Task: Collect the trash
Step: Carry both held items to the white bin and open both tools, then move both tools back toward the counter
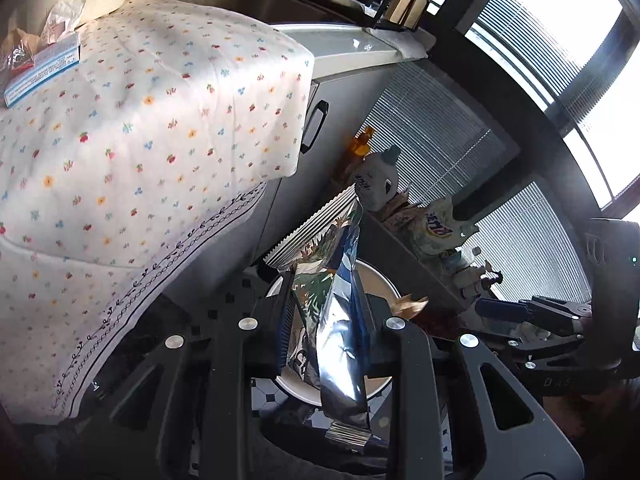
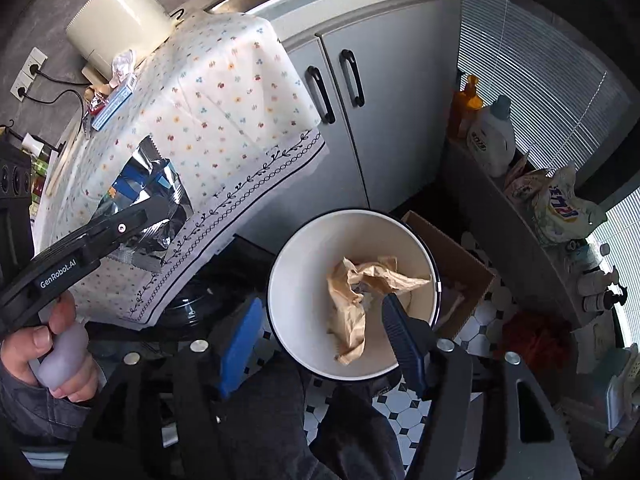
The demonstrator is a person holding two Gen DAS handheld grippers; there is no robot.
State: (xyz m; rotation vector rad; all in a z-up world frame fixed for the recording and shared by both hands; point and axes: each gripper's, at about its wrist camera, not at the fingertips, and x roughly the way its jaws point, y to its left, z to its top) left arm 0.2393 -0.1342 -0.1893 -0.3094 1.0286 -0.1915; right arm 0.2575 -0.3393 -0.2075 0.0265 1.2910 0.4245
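Observation:
My left gripper (image 1: pixel 324 304) is shut on a silver and blue foil snack bag (image 1: pixel 332 308) and holds it above the white trash bin (image 1: pixel 382 276). In the right wrist view the same bag (image 2: pixel 148 196) hangs in the left gripper (image 2: pixel 160 208) beside the floral tablecloth. My right gripper (image 2: pixel 316 312) is open over the white bin (image 2: pixel 300 280); one blue finger is inside the rim, the other outside. Crumpled brown paper (image 2: pixel 360 292) lies in the bin. More trash lies on the table: a blue and white box (image 1: pixel 40 72), clear plastic wrap (image 1: pixel 64 20) and small wrappers (image 1: pixel 16 56).
A table with a floral cloth (image 2: pixel 208 112) stands left of grey cabinets (image 2: pixel 384 112). A cream appliance (image 2: pixel 120 20) sits on it. A cardboard box (image 2: pixel 460 268) is on the tiled floor behind the bin. Detergent bottles (image 2: pixel 492 136) and bags line a ledge by the window.

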